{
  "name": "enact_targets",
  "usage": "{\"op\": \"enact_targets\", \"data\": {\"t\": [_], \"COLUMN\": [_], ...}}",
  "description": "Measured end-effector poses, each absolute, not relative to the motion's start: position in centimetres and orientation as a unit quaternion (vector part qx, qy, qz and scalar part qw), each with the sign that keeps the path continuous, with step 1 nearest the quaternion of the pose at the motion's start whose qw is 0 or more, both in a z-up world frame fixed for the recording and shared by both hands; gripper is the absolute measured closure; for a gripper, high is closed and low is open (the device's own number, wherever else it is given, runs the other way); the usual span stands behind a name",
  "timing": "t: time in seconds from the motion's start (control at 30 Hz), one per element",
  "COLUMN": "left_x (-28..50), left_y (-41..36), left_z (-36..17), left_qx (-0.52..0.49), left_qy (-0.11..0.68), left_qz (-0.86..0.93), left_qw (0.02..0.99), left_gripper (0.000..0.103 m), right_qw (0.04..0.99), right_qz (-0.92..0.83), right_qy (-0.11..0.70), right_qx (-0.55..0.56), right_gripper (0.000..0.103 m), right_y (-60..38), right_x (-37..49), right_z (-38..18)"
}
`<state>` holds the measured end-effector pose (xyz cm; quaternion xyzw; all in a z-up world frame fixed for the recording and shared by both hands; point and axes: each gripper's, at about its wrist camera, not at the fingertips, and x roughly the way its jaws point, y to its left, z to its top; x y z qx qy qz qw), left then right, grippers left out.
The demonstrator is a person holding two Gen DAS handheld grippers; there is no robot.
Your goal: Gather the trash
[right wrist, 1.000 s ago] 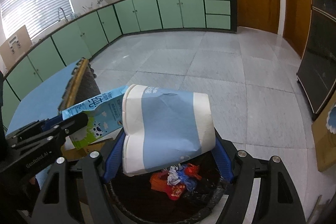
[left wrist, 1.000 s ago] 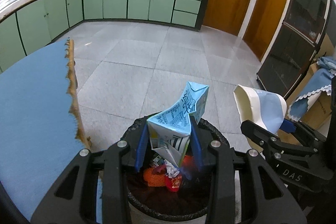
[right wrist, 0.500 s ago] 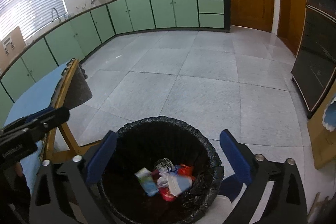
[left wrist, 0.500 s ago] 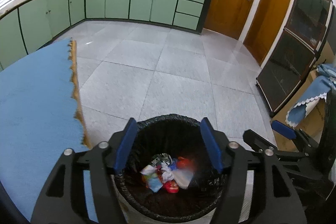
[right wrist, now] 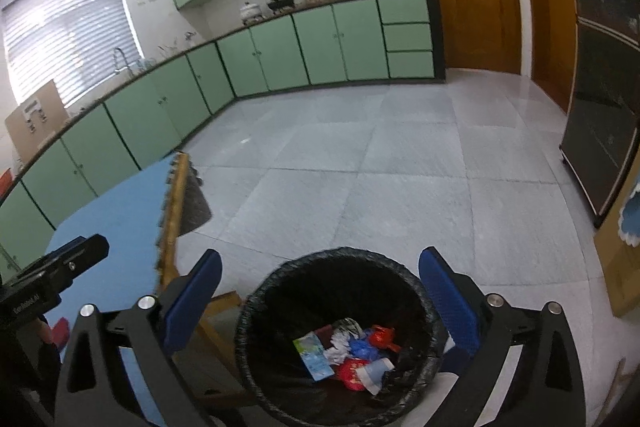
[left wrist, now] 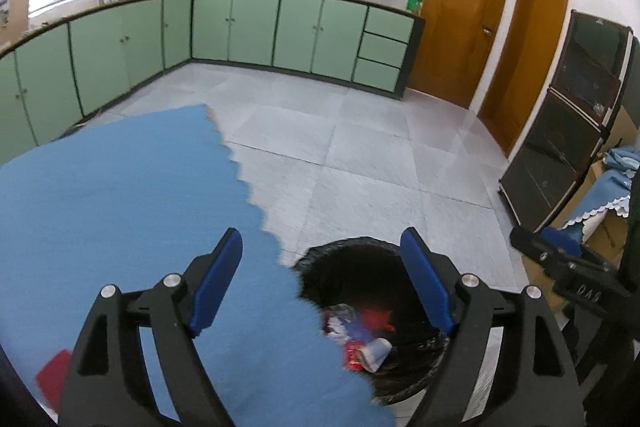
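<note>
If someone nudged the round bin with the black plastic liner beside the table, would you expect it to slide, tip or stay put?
The round bin with the black plastic liner would probably slide rather than tip: it looks wide and squat. It is likely light, since only a few crumpled wrappers and a flattened carton cover its bottom. The smooth grey floor tiles should offer little grip.

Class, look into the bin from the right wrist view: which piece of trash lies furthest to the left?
The flattened light-blue carton. It lies alone at the left edge of the heap in the bin, while the red wrappers and the blue-and-white cup lie further right.
</note>
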<state>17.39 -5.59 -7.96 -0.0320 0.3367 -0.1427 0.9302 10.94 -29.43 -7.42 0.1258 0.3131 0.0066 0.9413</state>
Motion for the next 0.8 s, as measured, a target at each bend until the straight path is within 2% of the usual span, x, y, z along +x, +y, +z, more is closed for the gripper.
{"op": "enact_targets", "data": {"t": [0.37, 0.8], "left_x": [11.4, 4.7], "left_y": [4.1, 14.0], "left_z": [-5.6, -6.6], "left_qx": [-0.041, -0.049], "left_qy": [0.304, 0.301], "left_qz": [-0.064, 0.034], "left_qw": [0.950, 0.952], "left_gripper": [0.023, 0.022], "right_qw": [0.948, 0.926], "right_qz": [0.095, 0.234], "right_qy": [0.285, 0.291], "right_qx": [0.103, 0.058], "right_gripper": [0.006, 0.006], "right_y": [-20.8, -8.6], "right_x": [8.7, 6.0], "right_z": [-4.9, -6.3]}}
